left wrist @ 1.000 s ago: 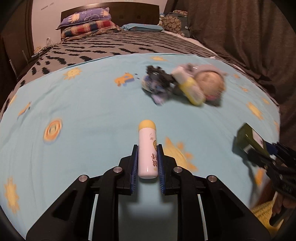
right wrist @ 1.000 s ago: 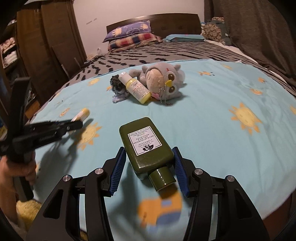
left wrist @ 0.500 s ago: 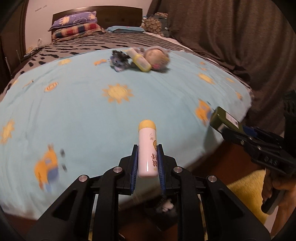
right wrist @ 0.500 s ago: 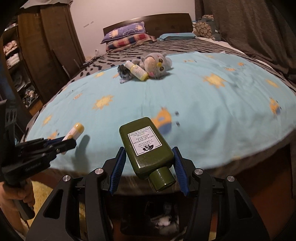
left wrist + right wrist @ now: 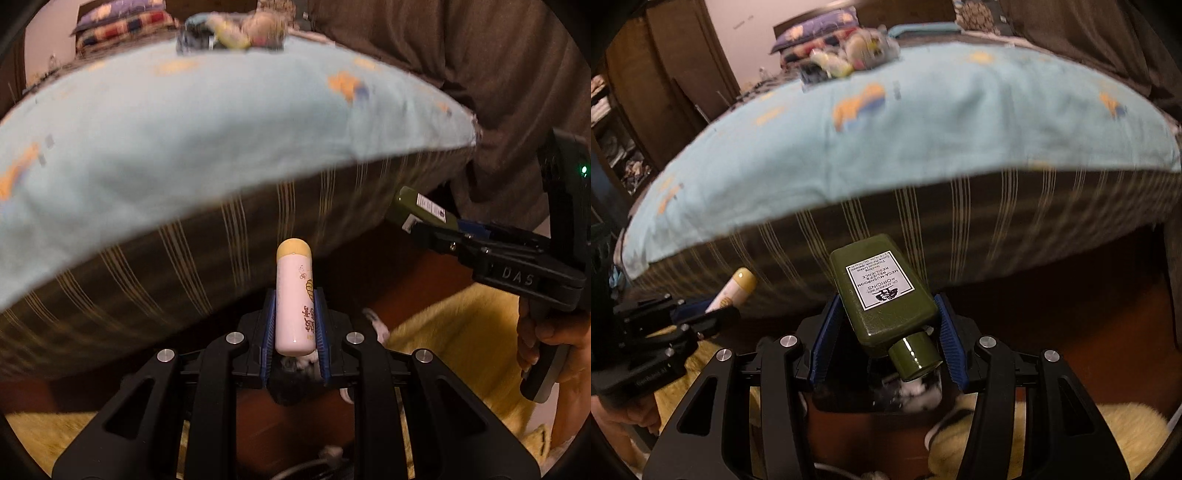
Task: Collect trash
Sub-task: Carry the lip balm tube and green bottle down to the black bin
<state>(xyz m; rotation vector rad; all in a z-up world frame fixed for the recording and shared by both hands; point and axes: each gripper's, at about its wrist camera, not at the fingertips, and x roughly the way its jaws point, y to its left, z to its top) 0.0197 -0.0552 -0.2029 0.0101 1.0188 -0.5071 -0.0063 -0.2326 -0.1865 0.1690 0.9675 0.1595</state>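
Note:
My left gripper [image 5: 294,302] is shut on a white tube with a yellow cap [image 5: 294,295], which stands out past the blue pads. My right gripper [image 5: 886,314] is shut on a dark green bottle [image 5: 882,295] with a white label, its cap pointing back toward the camera. Each gripper shows in the other's view: the right gripper [image 5: 424,225] with the green bottle [image 5: 417,206], the left gripper [image 5: 716,314] with the tube [image 5: 735,291]. Both hang in front of the bed's striped side. Below them sits a dark bin [image 5: 879,391] holding white scraps.
The bed [image 5: 207,122] has a light blue sheet with sun prints. Far back on it lie a yellow bottle [image 5: 834,64], a plush toy [image 5: 875,46] and a dark crumpled item [image 5: 812,75]. A yellow fluffy rug [image 5: 461,343] covers the floor. A hand [image 5: 554,332] holds the right gripper's handle.
Both grippers have drawn back off the bed top and sunk in front of its side, still holding their bottles. The floor, rug and dark bin have come into view.

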